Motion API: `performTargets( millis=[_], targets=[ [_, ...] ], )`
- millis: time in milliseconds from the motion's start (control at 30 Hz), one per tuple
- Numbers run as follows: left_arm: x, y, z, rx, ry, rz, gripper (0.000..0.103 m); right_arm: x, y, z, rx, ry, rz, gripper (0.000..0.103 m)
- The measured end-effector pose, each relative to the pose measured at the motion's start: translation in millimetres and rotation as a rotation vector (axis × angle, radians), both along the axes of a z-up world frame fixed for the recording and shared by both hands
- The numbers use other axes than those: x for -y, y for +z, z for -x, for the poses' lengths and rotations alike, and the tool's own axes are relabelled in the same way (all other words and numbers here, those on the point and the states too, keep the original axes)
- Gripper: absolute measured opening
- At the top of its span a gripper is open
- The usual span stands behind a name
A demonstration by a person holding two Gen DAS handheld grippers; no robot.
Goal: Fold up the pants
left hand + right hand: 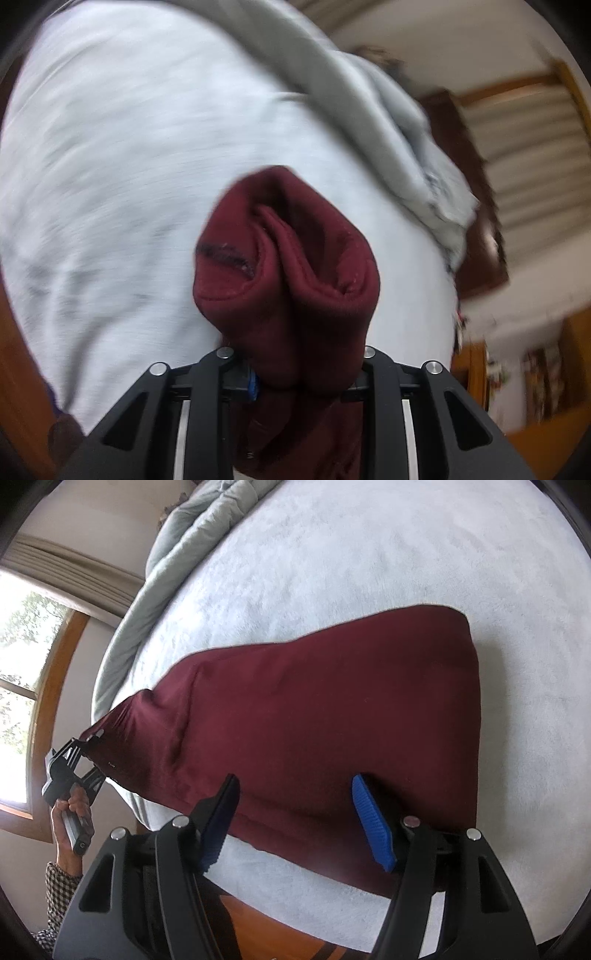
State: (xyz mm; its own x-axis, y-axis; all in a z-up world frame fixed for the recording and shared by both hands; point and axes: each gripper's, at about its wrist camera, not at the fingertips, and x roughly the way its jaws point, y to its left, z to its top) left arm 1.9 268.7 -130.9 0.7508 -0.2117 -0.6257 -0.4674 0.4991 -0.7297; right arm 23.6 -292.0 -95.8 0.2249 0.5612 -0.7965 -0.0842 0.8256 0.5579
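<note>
Maroon pants (pixel 325 716) lie on the bed (pixel 406 554), one end bunched in the closed left tongs (pixel 295 384); right tongs (pixel 295 819) gape wide at the near edge, which should be pinched before folding.

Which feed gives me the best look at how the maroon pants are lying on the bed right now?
Right wrist view: the maroon pants spread across the white bed, one end pulled up by the left gripper. The left wrist view shows only a blurred bunched fold clamped in its own jaws.
</note>
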Motion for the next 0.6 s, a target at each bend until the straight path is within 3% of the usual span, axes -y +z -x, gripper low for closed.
performTargets(
  millis=[100,267,400,600],
  targets=[
    [33.3,27.7,-12.3,0.06,-0.112,-0.085,0.028,2.6,11.8,4.6,0.043,0.01,0.01,0.064],
    [91.9,52.9,-15.9,0.134,-0.29,-0.163,0.027,12.2,24.5,7.2,0.069,-0.007,0.002,0.064],
    [135.2,60.9,-7.1,0.167,-0.413,-0.195,0.027,17.7,28.3,8.2,0.077,-0.021,-0.007,0.065],
    [200.9,55.3,-3.1,0.15,-0.606,-0.259,0.027,16.7,20.2,5.5,0.059,-0.034,-0.03,0.066]
  ],
)
